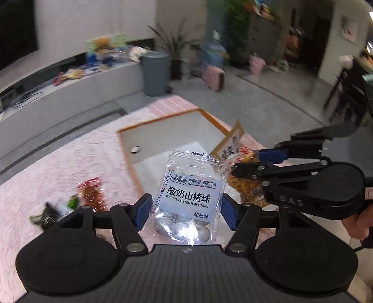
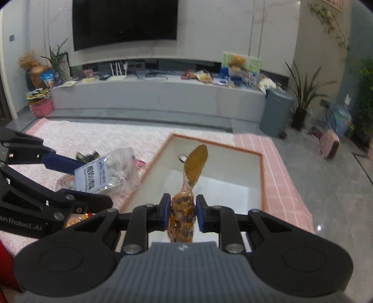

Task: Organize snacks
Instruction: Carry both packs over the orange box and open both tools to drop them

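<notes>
Counting two held snack bags (image 1: 188, 198) (image 2: 183, 216), one white tray (image 1: 163, 130).

A dark television (image 2: 124, 22) is mounted on the far pale wall above a cluttered grey ledge (image 2: 158, 93); grey flooring (image 2: 338, 186) is seen right.

Grey bin (image 2: 276, 111) near TV (image 2: 124, 22), potted plant (image 2: 300, 98).

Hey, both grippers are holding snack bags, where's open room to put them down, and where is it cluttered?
The white tray inside its orange rim looks bare apart from a small metal disc. The pink cloth beyond the tray's left rim is free. Crowded: near the left gripper, where loose snack packets lie.
</notes>
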The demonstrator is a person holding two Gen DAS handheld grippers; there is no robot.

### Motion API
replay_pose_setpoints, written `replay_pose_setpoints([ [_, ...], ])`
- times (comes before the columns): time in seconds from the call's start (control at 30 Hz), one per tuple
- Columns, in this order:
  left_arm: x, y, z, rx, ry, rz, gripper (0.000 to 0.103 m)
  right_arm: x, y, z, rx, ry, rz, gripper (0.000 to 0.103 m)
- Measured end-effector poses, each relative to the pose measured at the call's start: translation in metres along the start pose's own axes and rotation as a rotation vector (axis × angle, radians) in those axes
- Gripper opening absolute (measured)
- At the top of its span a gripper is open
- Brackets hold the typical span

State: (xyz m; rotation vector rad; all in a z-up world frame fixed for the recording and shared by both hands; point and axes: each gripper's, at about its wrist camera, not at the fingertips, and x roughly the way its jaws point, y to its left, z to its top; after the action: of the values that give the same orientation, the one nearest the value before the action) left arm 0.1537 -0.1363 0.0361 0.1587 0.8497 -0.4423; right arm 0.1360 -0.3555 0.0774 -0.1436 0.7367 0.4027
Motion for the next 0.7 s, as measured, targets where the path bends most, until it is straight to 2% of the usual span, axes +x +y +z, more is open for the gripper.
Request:
replay_pose_setpoints([
  [0.13, 0.038, -0.016, 0.008, 0.054, 0.064, -0.022, 0.072, 0.016, -0.024, -0.012, 0.038, 0.054, 0.013, 0.021],
  [0.37, 0.086, -0.021, 0.005, 0.133, 0.181, -0.004, 0.072, 0.054, -0.046, -0.019, 0.053, 0.137, 0.028, 0.021],
  [0.53, 0.107, -0.030, -0.003, 0.241, 0.253, 0.027, 0.072, 0.079, -0.048, -0.020, -0.004, 0.209, 0.059, 0.021],
  [0.7, 0.124, -0.035, -0.007, 0.285, 0.300, 0.039, 0.073, 0.097, -0.041, -0.023, -0.074, 0.266, 0.061, 0.021],
])
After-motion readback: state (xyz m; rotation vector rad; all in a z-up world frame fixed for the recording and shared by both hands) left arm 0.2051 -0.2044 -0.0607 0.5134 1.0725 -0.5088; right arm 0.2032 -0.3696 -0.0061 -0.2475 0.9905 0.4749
